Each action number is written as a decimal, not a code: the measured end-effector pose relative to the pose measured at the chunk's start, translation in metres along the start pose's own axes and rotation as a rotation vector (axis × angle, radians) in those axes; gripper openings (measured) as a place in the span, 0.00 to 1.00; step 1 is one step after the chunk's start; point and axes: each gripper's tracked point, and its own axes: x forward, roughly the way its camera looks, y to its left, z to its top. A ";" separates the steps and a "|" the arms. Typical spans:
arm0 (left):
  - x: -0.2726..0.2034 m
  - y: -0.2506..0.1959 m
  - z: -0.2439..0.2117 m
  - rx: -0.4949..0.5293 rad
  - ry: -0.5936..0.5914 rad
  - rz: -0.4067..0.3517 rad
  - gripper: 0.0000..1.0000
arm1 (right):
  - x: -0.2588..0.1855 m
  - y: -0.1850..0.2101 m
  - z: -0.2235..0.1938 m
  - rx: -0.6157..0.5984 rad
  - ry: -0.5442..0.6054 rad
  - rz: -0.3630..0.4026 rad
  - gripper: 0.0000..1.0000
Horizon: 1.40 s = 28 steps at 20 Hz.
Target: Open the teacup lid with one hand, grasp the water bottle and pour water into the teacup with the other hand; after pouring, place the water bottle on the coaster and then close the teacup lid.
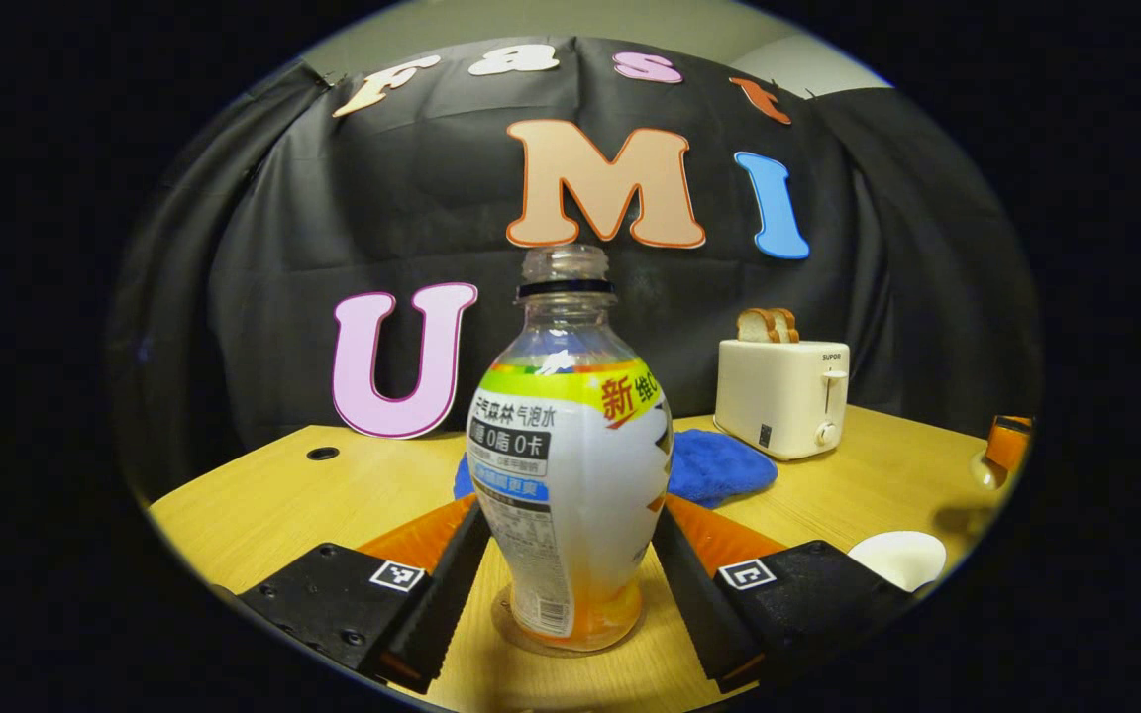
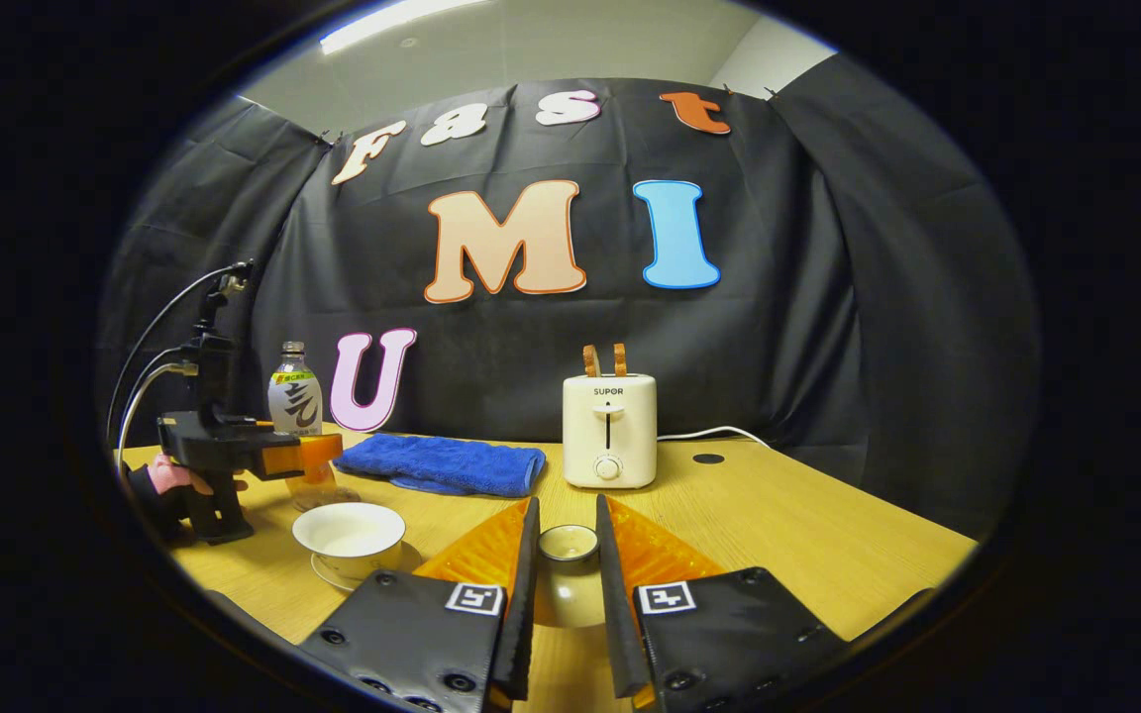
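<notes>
A clear, uncapped water bottle with a bright label stands upright on a round coaster. My left gripper is shut on its lower body, one finger pressing each side. The right gripper view has that bottle far left, with the left gripper and a hand around it. The white teacup sits open on its saucer near the table's front. My right gripper is shut on the teacup lid, gripping its knob just above the table. The cup also sits low right in the left gripper view.
A white toaster with bread slices stands at the back of the wooden table. A folded blue cloth lies between the toaster and the bottle. A small round hole is in the tabletop behind the toaster.
</notes>
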 end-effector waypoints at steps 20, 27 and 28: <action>-0.137 0.047 0.013 0.007 -0.070 0.144 0.90 | 0.016 0.057 -0.003 0.006 0.007 0.190 0.35; -0.152 0.079 0.010 0.007 -0.065 0.248 0.91 | 0.026 0.126 -0.007 0.013 0.017 0.386 0.35; -0.150 0.078 0.013 0.006 -0.069 0.243 0.91 | 0.026 0.133 -0.008 0.013 0.019 0.407 0.35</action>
